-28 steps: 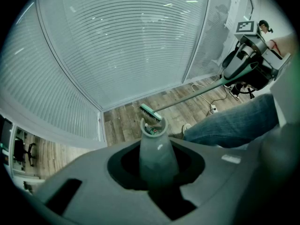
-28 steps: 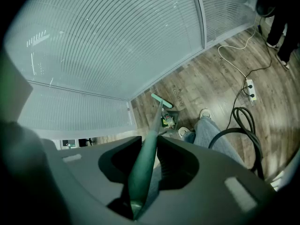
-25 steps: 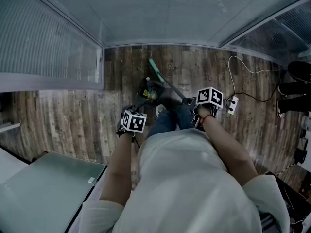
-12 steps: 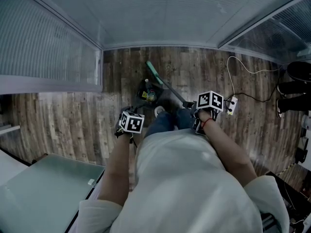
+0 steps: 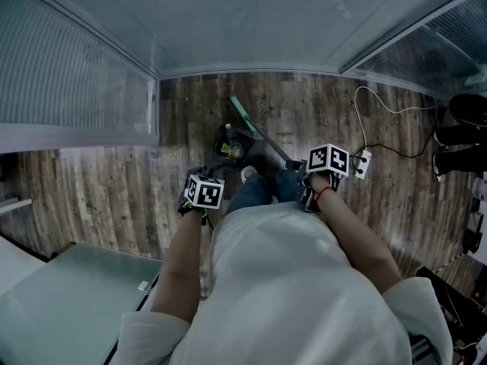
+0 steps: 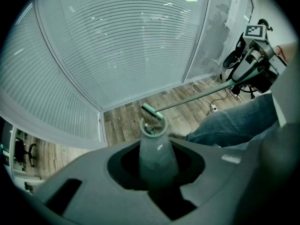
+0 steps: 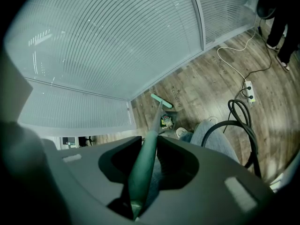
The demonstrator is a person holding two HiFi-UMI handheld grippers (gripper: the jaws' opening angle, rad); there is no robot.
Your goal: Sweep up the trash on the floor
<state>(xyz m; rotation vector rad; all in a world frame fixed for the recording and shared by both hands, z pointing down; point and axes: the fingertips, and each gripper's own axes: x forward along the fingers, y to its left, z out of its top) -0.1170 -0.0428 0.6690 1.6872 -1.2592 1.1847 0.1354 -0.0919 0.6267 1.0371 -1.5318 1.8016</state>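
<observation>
Both tongs are clenched, the left tongs (image 5: 196,198) on the grey handle (image 6: 157,156) of the dark trash-filled dustpan (image 5: 219,154) on the wooden floor (image 5: 99,188), the right tongs (image 5: 319,172) on the green long-handled broom (image 7: 143,165) beside it.

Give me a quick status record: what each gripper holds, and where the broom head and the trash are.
left gripper: shut on dustpan handle
right gripper: shut on broom handle
broom head: low at the wooden floor, just beyond the dustpan
trash: lying in the dustpan
nearby: power strip with cable on the floor, to the person's right
</observation>
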